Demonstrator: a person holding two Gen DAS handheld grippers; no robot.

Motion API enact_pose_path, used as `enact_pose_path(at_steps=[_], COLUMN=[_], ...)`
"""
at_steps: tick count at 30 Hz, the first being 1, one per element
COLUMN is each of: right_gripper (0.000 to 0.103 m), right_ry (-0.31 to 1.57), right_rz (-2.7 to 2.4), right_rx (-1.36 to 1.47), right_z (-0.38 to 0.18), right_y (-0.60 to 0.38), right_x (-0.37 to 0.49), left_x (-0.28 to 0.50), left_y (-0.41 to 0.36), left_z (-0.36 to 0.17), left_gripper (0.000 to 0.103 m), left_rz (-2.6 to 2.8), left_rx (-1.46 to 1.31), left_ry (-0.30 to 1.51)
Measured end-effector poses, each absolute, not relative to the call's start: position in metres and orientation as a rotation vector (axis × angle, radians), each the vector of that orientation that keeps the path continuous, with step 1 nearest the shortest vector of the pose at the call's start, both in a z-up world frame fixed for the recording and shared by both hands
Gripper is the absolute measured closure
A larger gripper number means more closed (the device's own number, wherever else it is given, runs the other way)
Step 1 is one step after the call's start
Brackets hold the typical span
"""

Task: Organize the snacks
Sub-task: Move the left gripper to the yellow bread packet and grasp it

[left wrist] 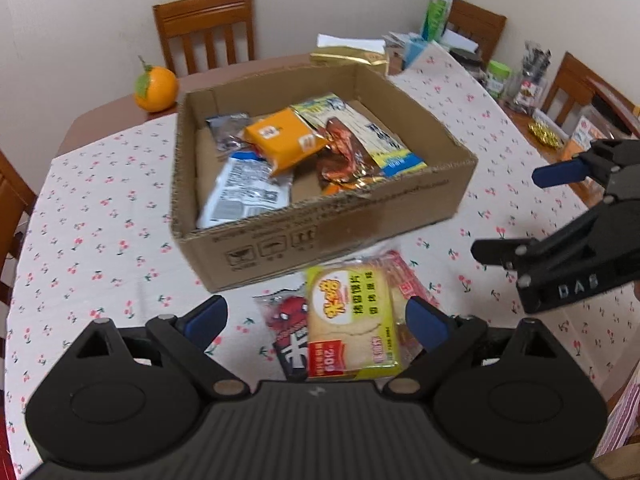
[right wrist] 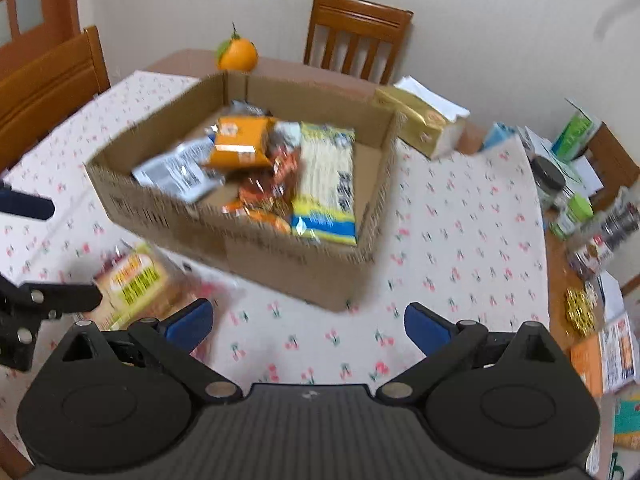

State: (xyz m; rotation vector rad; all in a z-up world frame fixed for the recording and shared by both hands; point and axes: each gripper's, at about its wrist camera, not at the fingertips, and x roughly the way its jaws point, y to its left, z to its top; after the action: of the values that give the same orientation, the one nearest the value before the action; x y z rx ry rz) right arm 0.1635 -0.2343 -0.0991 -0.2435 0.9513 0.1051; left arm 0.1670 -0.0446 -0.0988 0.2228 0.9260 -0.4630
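Note:
An open cardboard box [left wrist: 320, 236] [right wrist: 280, 256] stands on the cherry-print tablecloth and holds several snack packets: an orange one [left wrist: 284, 140] [right wrist: 240, 142], a white one [left wrist: 244, 188], a brown foil one [left wrist: 344, 152] and a yellow-blue one [right wrist: 328, 184]. In front of the box lie a yellow toast-slice packet [left wrist: 352, 320] [right wrist: 132, 284], a Spider-Man packet [left wrist: 290, 324] and a red packet [left wrist: 408, 280]. My left gripper [left wrist: 316, 320] is open, just above the yellow packet. My right gripper [right wrist: 308, 326] is open and empty over bare cloth; it also shows in the left wrist view [left wrist: 516, 216].
An orange fruit [left wrist: 156, 86] [right wrist: 236, 54] sits behind the box. A gold packet [left wrist: 352, 58] [right wrist: 416, 120] lies at the box's far corner. Jars, cartons and papers [right wrist: 576, 184] crowd the right table edge. Wooden chairs [left wrist: 206, 28] stand around the table.

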Motion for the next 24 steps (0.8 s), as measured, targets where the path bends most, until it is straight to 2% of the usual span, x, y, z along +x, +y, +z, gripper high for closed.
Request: enact_pose_path(at_steps=[8, 10, 13, 20, 24], right_gripper=[0.0, 0.0, 0.0, 0.0, 0.0], right_ry=[0.994, 0.998, 1.004, 1.009, 1.01], right_rz=[0.098, 0.102, 0.111, 0.121, 0.132], right_rx=[-0.235, -0.23, -0.221, -0.213, -0.21], right_z=[-0.111, -0.113, -0.115, -0.116, -0.116], right_y=[-0.241, -0.242, -0.243, -0.242, -0.24], right_x=[0.15, 0.148, 0.146, 0.147, 0.149], left_x=[0.176, 0.179, 0.182, 0.184, 0.185], left_y=[-0.055, -0.055, -0.054, -0.056, -0.05], left_z=[-0.117, -0.12, -0.124, -0.132, -0.131], left_gripper=[0.011, 0.02, 0.023, 0.047, 0.05], left_rz=[-0.504, -0.513, -0.524, -0.502, -0.495], left_rx=[0.165, 0.138, 0.1, 0.094, 0.068], left_ry=[0.972, 0.99, 1.003, 1.028, 1.026])
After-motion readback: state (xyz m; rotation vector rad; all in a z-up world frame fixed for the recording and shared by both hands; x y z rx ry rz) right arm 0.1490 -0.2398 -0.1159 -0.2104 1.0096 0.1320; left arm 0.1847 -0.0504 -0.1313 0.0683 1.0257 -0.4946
